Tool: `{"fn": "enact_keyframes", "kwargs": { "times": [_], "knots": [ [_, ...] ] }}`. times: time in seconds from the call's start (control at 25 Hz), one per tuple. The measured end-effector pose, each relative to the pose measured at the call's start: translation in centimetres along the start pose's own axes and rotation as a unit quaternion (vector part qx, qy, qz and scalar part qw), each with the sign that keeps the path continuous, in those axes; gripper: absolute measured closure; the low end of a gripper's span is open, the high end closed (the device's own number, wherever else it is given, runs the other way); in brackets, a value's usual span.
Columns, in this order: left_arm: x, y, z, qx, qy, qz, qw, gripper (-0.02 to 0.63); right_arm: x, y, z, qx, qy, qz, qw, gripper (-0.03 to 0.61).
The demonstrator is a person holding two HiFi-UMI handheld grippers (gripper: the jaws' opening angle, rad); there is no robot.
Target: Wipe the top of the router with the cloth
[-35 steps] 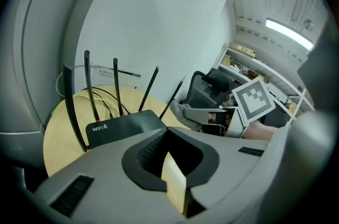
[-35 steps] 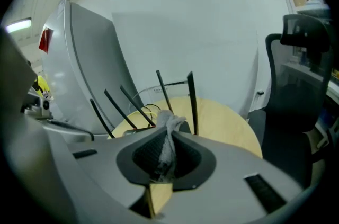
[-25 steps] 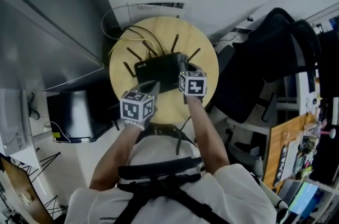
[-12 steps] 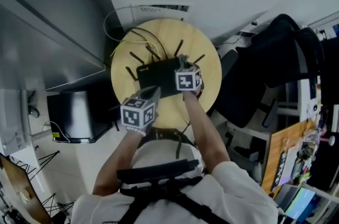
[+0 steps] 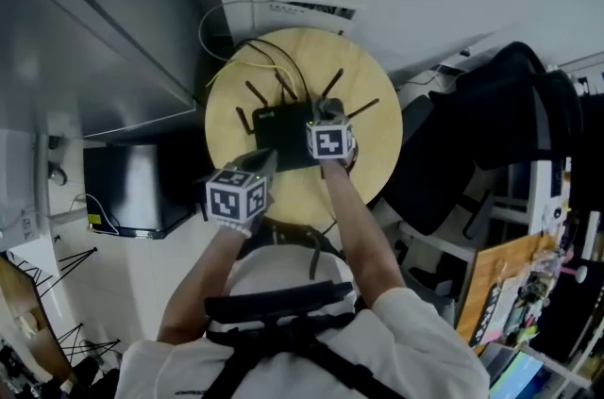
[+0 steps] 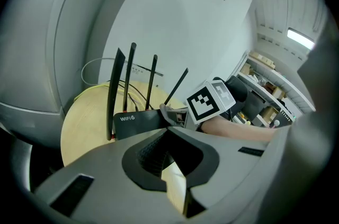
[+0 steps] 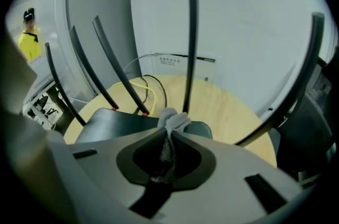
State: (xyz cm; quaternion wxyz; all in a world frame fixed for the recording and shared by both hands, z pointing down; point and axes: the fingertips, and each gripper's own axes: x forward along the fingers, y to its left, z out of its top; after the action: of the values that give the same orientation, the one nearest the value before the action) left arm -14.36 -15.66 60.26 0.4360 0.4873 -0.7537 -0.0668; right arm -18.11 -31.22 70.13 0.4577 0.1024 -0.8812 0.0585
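A black router (image 5: 281,131) with several upright antennas sits on a round wooden table (image 5: 374,150). My right gripper (image 5: 326,111) is shut on a grey cloth (image 7: 172,121) and holds it down on the right part of the router's top (image 7: 114,121), between two antennas. In the left gripper view the router (image 6: 139,121) shows a "WIFI6" label on its front. My left gripper (image 5: 266,161) hovers by the router's front left corner, shut with nothing in it. In that gripper's own view its tips (image 6: 168,130) meet just in front of the router.
Yellow and black cables (image 5: 253,58) loop off the table's back edge toward a wall plate (image 5: 307,8). A black office chair (image 5: 491,119) stands to the right. On the left are a grey cabinet (image 5: 85,39) and a dark box (image 5: 127,194) on the floor.
My right gripper has slid the cloth a little leftward and farther in over the router's top. The left gripper has stayed by the router's front left.
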Motion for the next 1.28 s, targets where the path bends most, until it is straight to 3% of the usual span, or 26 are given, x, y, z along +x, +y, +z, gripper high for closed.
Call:
{"fn": "enact_keyframes", "kwargs": {
  "times": [0.76, 1.04, 1.28],
  "knots": [
    [-4.2, 2.9, -1.5, -0.034, -0.026, 0.035, 0.9985, 0.617, 0.5, 13.5, 0.3, -0.062, 0.028, 0.141, 0.988, 0.541],
    [-5.4, 3.6, -1.7, -0.042, -0.036, 0.044, 0.9975, 0.617, 0.5, 16.5, 0.3, -0.090, 0.033, 0.167, 0.981, 0.541],
    [-5.5, 3.9, -1.6, -0.045, -0.037, 0.045, 0.9973, 0.617, -1.1, 16.2, 0.5, -0.066, 0.027, 0.173, 0.982, 0.541]
  ]
}}
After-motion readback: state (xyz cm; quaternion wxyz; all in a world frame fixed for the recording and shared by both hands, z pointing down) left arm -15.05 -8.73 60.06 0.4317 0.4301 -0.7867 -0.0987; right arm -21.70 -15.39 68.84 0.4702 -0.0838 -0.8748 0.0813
